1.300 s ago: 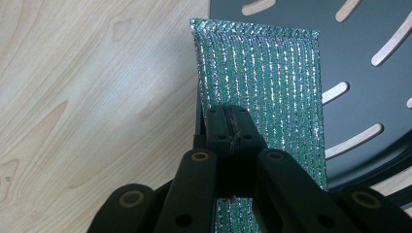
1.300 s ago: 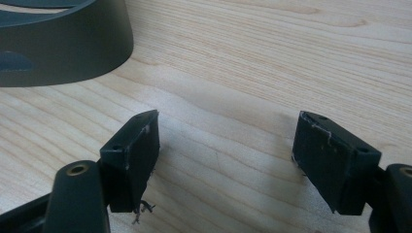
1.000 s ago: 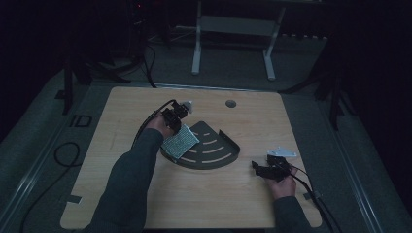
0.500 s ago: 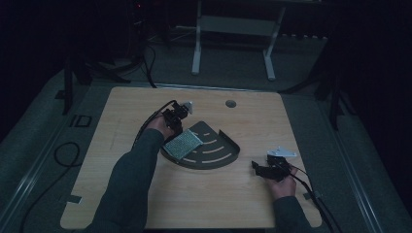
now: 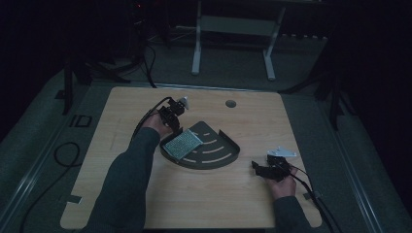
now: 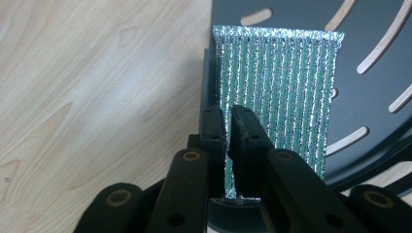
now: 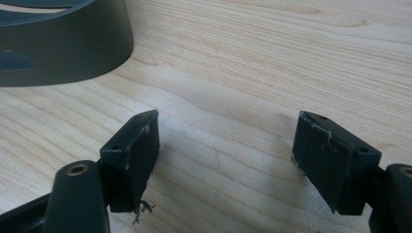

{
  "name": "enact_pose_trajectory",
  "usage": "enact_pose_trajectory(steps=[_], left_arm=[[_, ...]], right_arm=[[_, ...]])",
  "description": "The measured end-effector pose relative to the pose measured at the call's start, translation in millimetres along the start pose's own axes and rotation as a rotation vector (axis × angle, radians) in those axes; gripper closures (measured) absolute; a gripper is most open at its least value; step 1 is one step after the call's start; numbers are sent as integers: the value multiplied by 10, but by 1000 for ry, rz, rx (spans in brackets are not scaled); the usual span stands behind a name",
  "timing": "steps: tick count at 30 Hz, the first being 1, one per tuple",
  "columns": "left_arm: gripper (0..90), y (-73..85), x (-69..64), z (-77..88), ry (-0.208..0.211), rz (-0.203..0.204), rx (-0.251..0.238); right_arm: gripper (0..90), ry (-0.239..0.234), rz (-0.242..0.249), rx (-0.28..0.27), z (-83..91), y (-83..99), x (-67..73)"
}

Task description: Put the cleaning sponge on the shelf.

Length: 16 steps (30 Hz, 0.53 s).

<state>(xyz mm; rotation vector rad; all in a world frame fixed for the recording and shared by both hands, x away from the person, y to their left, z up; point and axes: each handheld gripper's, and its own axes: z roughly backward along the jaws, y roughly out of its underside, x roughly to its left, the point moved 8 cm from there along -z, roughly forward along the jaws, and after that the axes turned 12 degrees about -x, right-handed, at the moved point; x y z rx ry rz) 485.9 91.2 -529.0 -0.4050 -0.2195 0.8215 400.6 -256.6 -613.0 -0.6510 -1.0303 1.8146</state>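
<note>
Dim room, with a pale wooden desk (image 5: pixel 204 194) standing on a dark floor and a white frame behind it. Near the desk's middle sits a dark fan-shaped tray (image 5: pixel 221 150) with curved slots, and a shiny silver-green foil pouch (image 5: pixel 182 144) lies on the tray's left part, close to its straight edge. The left claw (image 6: pixel 227 131) reaches in from the far left side of the tray; its jaws have just been opening and now stand a narrow slit apart, with the near edge of the pouch between them, the pads no longer clearly pressing on it. The right claw (image 7: pixel 226 150) rests low over bare wood near the desk's right front, well apart from the pouch, its jaws spread wide with nothing between them, the tray's curved wall just ahead.
</note>
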Motion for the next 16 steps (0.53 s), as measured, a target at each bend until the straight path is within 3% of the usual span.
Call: enact_pose_trajectory(steps=[7,12,16], left_arm=[[716,13,55,202,10,25,-54],[655,64,134,341,-25,31,-72],[605,190,223,536,-66,-5,-65]], right_arm=[[246,0,0,0,0,0,0],[246,0,0,0,0,0,0],[247,0,0,0,0,0,0]])
